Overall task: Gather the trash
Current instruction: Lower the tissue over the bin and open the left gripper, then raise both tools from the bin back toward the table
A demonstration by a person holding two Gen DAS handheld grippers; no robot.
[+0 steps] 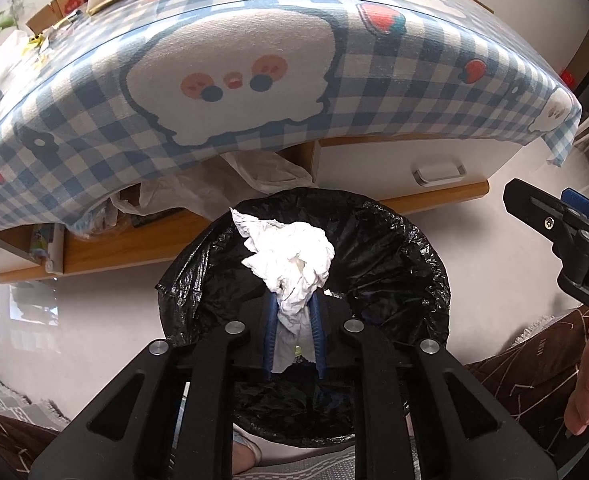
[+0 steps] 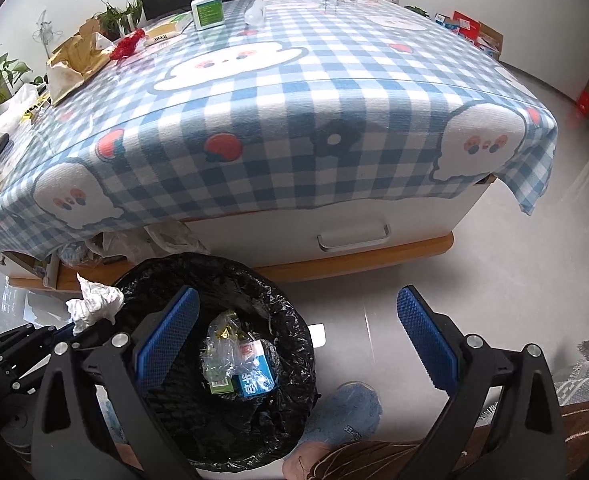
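A crumpled white tissue point(image 1: 290, 256) hangs over a bin lined with a black bag point(image 1: 394, 264). My left gripper point(image 1: 293, 298) is shut on the tissue's lower end, with both blue pads against the paper. In the right wrist view the same tissue point(image 2: 94, 304) shows at the bin's left rim point(image 2: 278, 308). Inside the bin lie a blue and white carton point(image 2: 258, 376) and a clear plastic wrapper point(image 2: 222, 340). My right gripper point(image 2: 298, 300) stands wide open and empty above the bin's right side and the floor. One of its fingers point(image 1: 534, 212) shows at the right of the left wrist view.
Just behind the bin stands a low table under a blue checked cloth point(image 2: 294, 120), with a drawer handle point(image 2: 354, 236) below. On it are a white bottle point(image 2: 208, 8), a brown paper bag point(image 2: 78, 56) and a red wrapper point(image 2: 128, 44). Plastic bags point(image 1: 198, 196) sit underneath. A blue slipper point(image 2: 342, 412) is by the bin.
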